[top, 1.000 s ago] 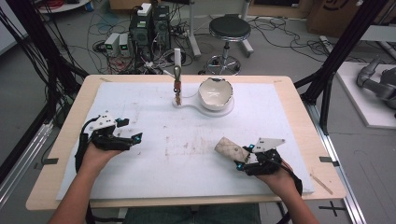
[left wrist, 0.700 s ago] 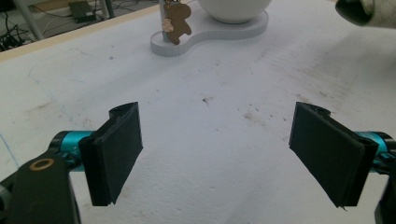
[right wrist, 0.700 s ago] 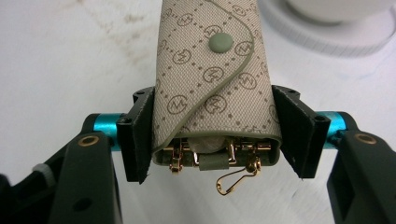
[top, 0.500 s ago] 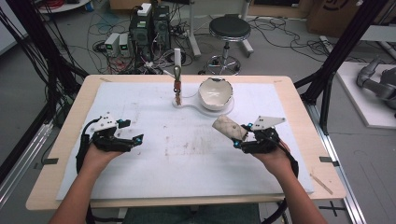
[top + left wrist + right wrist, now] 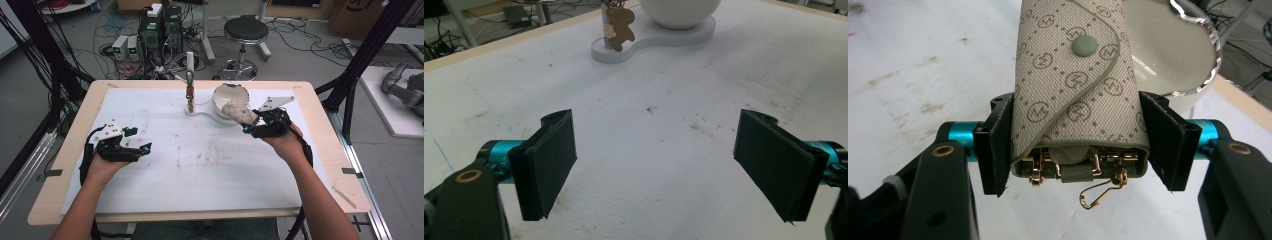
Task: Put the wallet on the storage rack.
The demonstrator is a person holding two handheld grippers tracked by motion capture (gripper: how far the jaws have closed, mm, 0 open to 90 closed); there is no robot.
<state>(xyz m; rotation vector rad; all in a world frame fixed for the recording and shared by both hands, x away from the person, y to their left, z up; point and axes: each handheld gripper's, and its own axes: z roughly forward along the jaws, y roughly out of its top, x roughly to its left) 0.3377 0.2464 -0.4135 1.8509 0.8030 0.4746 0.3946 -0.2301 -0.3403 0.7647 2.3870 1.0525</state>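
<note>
Right tongs: I have the right tongs (image 5: 1075,150) clamped on the pouch (image 5: 1075,85), one pad on each long side

Left tongs: I keep the left tongs (image 5: 674,165) gaping with nothing between the pads, low over the white surface (image 5: 664,125); from the high view they sit at about 8 o'clock on the surface (image 5: 200,165), as the left tongs (image 5: 136,146)

Pouch place: from the high view I see the pouch (image 5: 239,112) lifted off the surface, at the near rim of the white bowl (image 5: 222,94), around 1 o'clock; the right tongs (image 5: 249,124) hold its near end

High view adds: bowl and a small post share a white base (image 5: 202,112); the pouch reads as a plain beige lump here

Right gripper view adds: monogram print, a curved flap with a green snap button (image 5: 1084,46), gold clasps (image 5: 1083,167) and a loose gold hook at the near end; the glossy bowl (image 5: 1173,55) lies just past the far end

Left gripper view adds: a brown gingerbread-figure charm (image 5: 621,25) hanging on the post, beside the bowl's foot

Long axis: runs straight along the tongs, away from my hand, far end towards the bowl, about 11 o'clock in the high view

Facing: flap and snap side up towards the camera, clasp end nearest my hand
</note>
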